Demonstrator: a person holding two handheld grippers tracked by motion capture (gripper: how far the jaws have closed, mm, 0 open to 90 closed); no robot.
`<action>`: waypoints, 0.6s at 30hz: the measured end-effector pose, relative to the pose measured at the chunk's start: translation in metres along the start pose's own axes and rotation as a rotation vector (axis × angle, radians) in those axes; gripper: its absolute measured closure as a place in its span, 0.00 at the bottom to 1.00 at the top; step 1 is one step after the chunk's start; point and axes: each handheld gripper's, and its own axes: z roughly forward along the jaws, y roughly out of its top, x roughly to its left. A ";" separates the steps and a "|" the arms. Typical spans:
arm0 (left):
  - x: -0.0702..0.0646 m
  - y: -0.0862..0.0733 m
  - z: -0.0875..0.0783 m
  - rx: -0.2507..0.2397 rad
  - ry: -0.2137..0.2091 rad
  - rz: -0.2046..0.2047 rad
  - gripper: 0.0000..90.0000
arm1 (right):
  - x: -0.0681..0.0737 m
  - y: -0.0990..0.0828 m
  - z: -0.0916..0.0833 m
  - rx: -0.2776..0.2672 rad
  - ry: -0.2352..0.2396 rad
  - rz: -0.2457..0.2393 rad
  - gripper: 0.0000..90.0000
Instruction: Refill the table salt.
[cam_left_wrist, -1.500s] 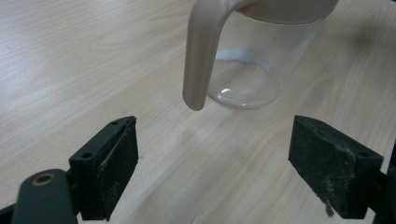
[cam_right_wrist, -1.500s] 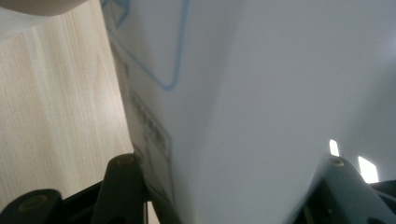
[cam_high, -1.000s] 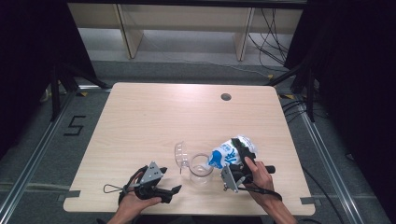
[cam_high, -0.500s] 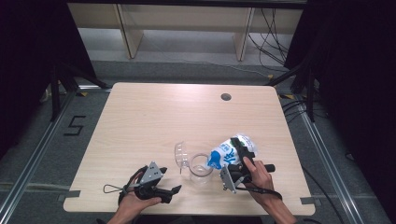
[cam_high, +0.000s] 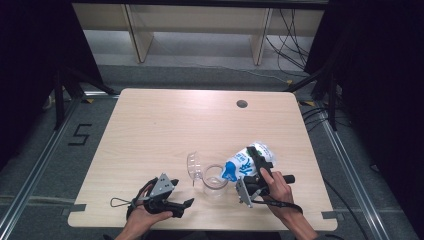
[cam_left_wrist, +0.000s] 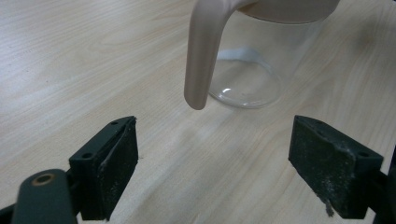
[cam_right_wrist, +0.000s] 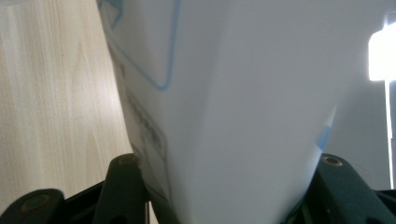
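Nearest us, at about seven o'clock on the bench, we have the left tongs resting low with the jaws spread wide and nothing between them, pointed toward the clear pitcher, whose beige handle hangs just ahead of them. Over at five o'clock, we see the right tongs clamped on the white-and-blue carton, pads pressing its flat sides, the pack tipped over with its top end leaning toward the pitcher's mouth at about six o'clock. We'd judge this a pour in hand. That carton looks light and thin-walled, so its sides will give under a hard squeeze; mid-body across the flat faces is the sensible hold, firm but not crushing. The pitcher looks like stiff, smooth plastic, light when empty and liable to skate on the wood, so its handle is the place for the free tongs. Beyond it a clear lid stands on edge, and farther off, near one o'clock, sits the cable hole.
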 end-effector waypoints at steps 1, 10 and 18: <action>0.000 0.000 0.000 0.002 0.000 0.000 0.17 | 0.000 0.000 0.000 -0.001 -0.001 -0.001 0.57; -0.001 -0.001 0.000 0.002 -0.004 -0.011 0.17 | 0.000 0.000 -0.001 0.016 -0.002 0.009 0.57; 0.001 0.000 0.000 0.012 -0.005 0.004 0.17 | 0.001 0.002 -0.001 0.010 -0.005 0.005 0.57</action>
